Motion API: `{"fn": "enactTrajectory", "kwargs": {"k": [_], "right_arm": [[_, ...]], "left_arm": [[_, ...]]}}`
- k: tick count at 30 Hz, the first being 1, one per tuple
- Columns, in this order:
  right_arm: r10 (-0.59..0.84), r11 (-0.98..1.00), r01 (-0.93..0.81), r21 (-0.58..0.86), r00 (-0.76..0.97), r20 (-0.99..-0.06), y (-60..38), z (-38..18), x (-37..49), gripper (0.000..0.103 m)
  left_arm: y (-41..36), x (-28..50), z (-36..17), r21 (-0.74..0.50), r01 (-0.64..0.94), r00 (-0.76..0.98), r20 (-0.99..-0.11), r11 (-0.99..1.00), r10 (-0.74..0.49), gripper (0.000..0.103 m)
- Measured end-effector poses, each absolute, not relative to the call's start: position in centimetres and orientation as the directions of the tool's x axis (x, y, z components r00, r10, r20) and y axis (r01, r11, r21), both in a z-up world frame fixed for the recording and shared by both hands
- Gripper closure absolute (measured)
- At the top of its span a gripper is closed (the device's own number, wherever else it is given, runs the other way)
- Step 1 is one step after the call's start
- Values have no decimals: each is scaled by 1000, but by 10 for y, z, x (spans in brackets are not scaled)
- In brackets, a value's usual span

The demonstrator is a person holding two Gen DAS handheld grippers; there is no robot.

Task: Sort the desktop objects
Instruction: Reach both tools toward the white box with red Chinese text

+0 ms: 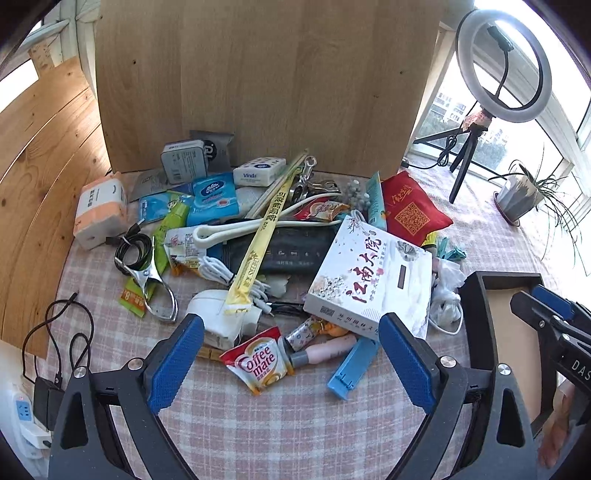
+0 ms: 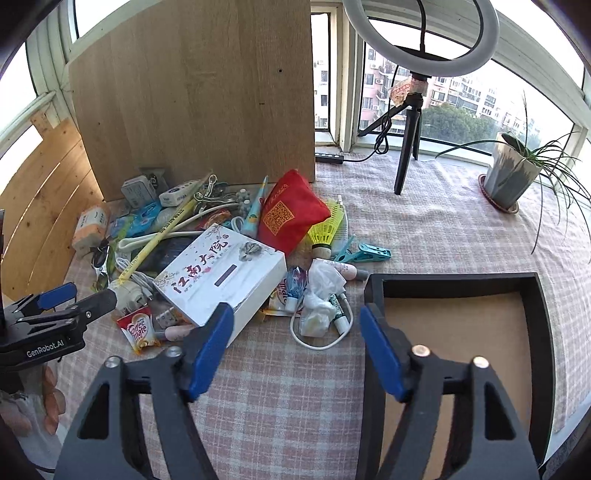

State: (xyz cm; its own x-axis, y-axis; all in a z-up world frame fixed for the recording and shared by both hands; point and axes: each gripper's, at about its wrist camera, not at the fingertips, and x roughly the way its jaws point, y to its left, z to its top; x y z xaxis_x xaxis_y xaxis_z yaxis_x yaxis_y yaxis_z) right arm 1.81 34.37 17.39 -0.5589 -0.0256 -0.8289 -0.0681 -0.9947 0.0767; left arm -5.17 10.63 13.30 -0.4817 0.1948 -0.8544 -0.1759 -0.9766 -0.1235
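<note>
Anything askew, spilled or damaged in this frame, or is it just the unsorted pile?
Mostly just clutter. The white printed box sits tilted, propped on smaller items rather than flat. The black tray holds nothing yet. Both grippers, left and right, are open and empty. No damage visible.

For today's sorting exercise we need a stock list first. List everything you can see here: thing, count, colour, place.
Box: 1, white, pile centre.
Pouch: 1, red, behind box.
Sachet: 1, red-white, pile front.
Shuttlecock: 1, yellow, right of pouch.
Pegs: 2, teal, by shuttlecock.
Tray: 1, black, empty, right of pile.
Board: 1, wood, upright behind pile.
Ring light: 1, white, on tripod.
Plant: 1, green, far right.
Left gripper: open, over sachet.
Right gripper: open, beside tray.
</note>
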Motion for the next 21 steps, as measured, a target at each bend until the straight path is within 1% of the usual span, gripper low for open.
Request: {"fn": "enactTrajectory", "kwargs": {"k": [3, 8, 10, 12, 13, 21], "right_arm": [[-54, -991, -71, 110, -543, -838, 347, 170, 5, 42], [-101, -981, -91, 170, -504, -858, 349, 154, -13, 43], [-120, -976, -102, 192, -483, -867, 348, 144, -20, 47], [-138, -970, -114, 213, -462, -876, 347, 133, -25, 58], [-144, -968, -120, 221, -453, -880, 347, 128, -27, 60], [-204, -944, -165, 287, -396, -896, 351, 98, -43, 61]], "left_arm": [[113, -61, 133, -116, -195, -471, -860, -974, 197, 10], [116, -80, 124, -153, -192, -440, -869, -969, 225, 12], [118, -87, 117, -164, -197, -422, -876, -967, 235, 15], [122, -93, 108, -185, -207, -392, -884, -961, 255, 16], [124, -95, 104, -190, -212, -379, -888, -959, 260, 16], [149, -106, 89, -191, -286, -329, -901, -939, 283, 18]]}}
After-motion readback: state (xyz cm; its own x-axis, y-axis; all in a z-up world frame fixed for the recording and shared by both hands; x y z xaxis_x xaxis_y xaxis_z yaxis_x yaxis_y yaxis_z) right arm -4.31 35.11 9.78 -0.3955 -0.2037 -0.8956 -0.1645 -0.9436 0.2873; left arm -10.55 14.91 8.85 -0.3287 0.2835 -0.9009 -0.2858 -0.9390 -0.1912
